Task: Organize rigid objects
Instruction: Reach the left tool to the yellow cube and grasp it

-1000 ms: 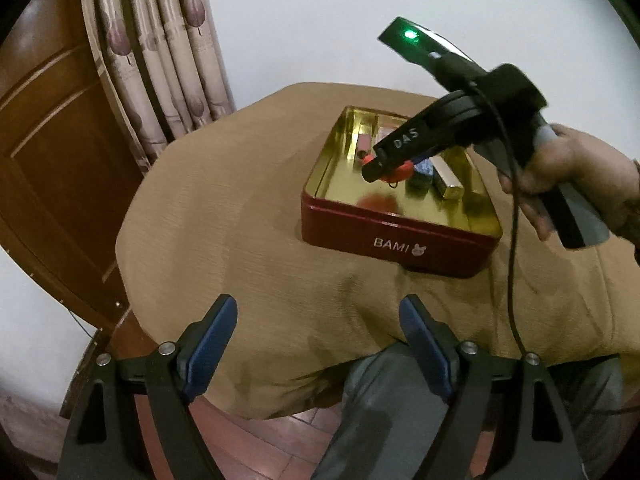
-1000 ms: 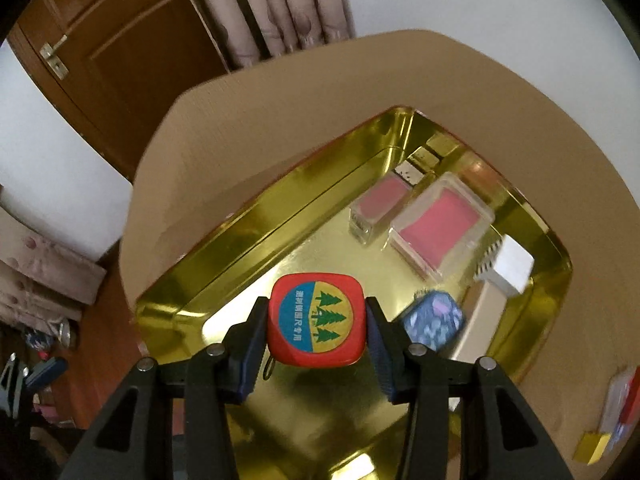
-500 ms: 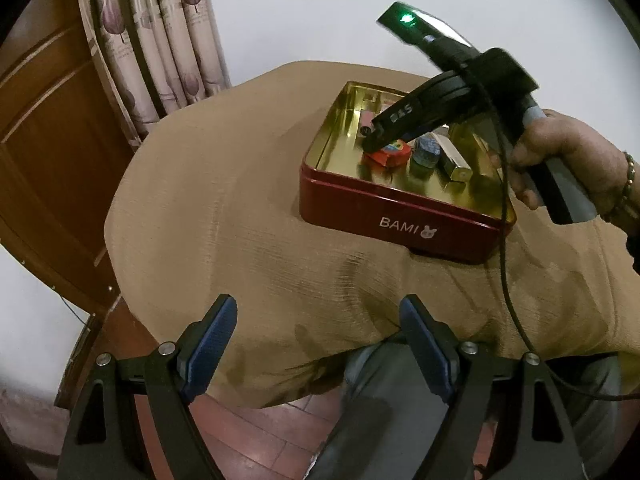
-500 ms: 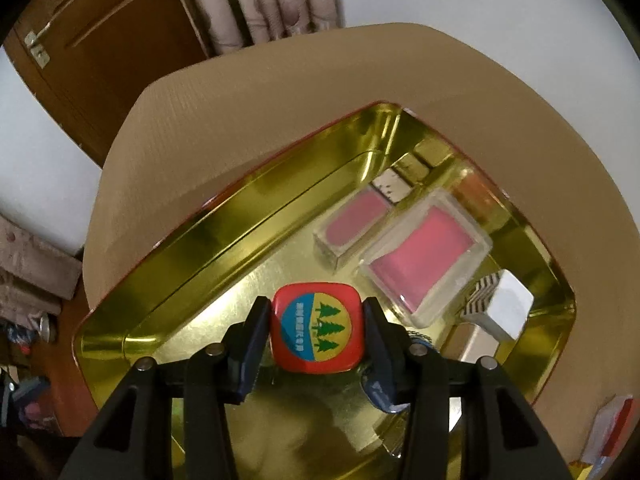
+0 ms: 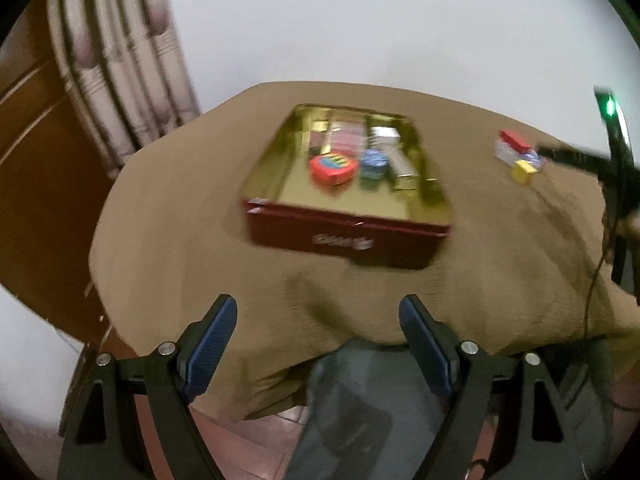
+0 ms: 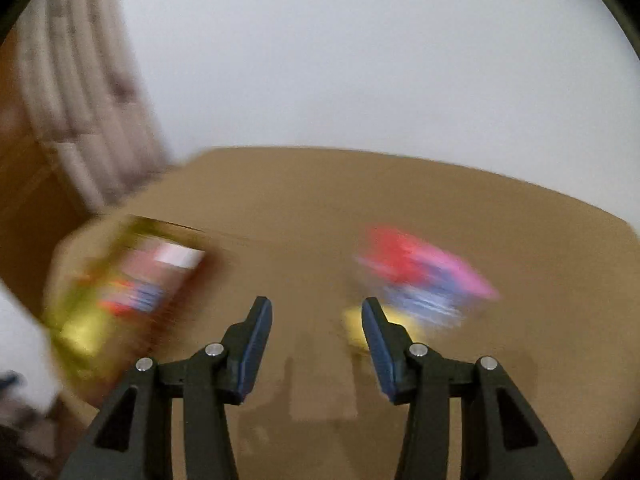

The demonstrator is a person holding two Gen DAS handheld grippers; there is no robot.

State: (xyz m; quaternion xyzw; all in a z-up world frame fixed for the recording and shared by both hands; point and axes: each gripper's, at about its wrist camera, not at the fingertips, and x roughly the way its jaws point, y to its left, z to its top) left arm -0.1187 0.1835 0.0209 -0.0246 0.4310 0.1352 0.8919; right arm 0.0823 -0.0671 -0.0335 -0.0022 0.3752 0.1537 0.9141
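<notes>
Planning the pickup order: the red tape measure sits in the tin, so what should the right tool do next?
Probably close in on the small yellow box just beyond the empty, open right tool; it is the nearest of the loose pile outside the tin.

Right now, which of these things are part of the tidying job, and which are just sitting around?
Part of the job:
- red tin
- red tape measure in the tin
- blue patterned piece beside it
- small pile on the cloth, outside the tin

Just there:
- brown cloth
- curtain
- wooden door
</notes>
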